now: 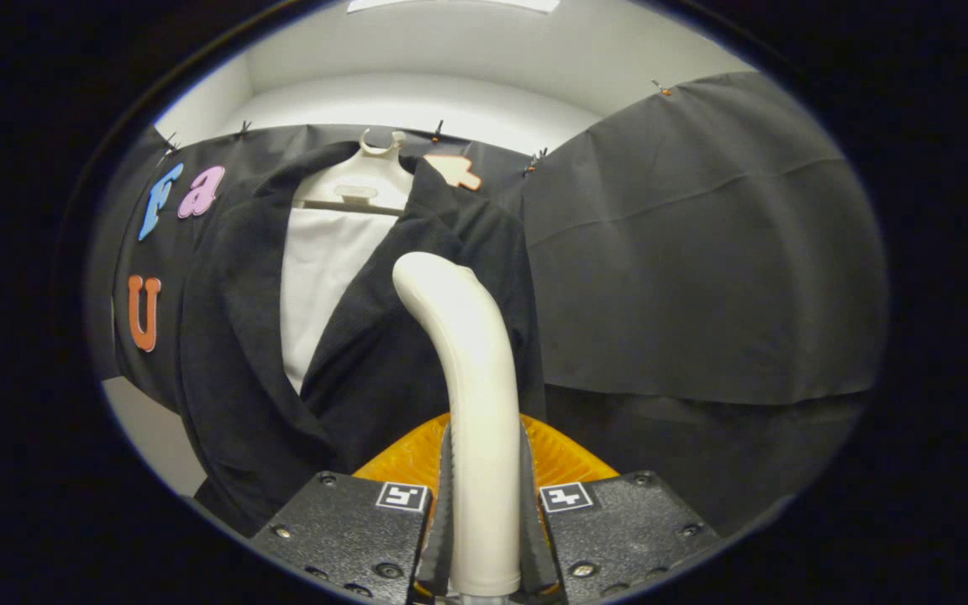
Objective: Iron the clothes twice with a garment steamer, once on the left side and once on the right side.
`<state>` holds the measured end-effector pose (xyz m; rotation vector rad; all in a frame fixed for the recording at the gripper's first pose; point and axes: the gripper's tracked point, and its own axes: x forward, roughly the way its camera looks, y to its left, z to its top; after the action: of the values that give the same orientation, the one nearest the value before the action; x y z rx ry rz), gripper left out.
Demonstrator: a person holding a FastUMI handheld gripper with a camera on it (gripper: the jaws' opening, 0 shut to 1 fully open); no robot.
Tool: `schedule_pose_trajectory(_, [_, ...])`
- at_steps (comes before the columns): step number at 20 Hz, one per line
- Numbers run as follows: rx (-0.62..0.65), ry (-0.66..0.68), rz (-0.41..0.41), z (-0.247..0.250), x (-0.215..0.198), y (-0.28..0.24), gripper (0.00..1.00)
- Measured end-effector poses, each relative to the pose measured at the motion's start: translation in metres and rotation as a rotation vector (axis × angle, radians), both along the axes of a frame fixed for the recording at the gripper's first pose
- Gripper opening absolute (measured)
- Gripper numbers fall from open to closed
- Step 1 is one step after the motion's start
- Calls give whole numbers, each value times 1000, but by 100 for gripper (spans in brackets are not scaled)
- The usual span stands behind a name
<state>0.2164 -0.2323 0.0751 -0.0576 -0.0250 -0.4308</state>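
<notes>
While the gripper (pixel 484 538) clenches the cream plastic steamer handle (pixel 471 395) before the hanging black jacket's (pixel 383 370) right front panel, neither pass looks finished.

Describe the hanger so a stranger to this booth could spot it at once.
Start at the black cloth wall and find the dark jacket hanging against it, beyond the gripper, whose fingers are shut on the steamer handle. At the jacket's open collar sits the hanger. It is pale plastic with a hook, above the white panel.
</notes>
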Motion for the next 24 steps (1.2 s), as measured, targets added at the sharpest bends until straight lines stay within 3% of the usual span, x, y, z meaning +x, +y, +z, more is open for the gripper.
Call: schedule_pose_trajectory(24, [77, 237, -125, -137, -54, 20, 35])
